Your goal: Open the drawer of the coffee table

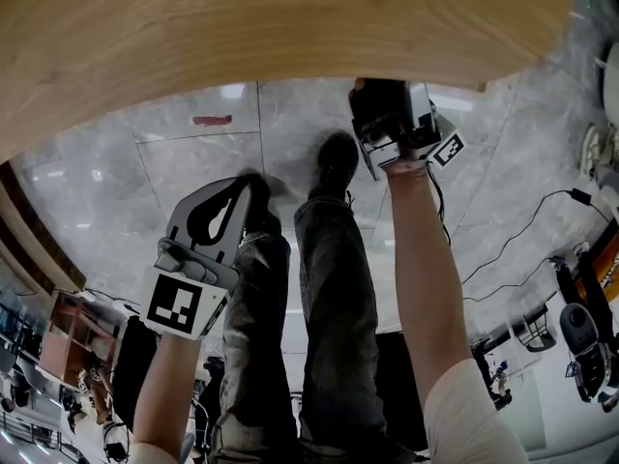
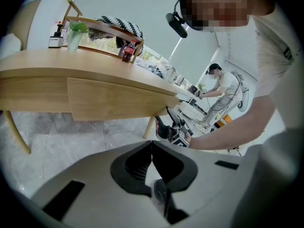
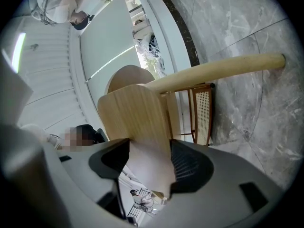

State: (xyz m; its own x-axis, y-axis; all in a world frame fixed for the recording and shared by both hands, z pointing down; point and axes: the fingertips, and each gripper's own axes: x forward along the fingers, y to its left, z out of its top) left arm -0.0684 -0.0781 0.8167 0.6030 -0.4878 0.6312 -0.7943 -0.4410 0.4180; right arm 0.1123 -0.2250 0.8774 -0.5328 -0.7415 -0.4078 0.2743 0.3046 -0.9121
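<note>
Under the near edge of the coffee table, the right gripper clamps the drawer front. The left gripper hangs closed and empty beside the person's legs.

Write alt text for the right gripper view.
The right gripper holds a light wooden drawer panel between its black-padded fingers. Behind, a round wooden table leg reaches the grey marble floor.

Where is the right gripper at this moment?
In the head view the right gripper is upper right, at the edge of the table, its jaws closed on the drawer front.
</note>
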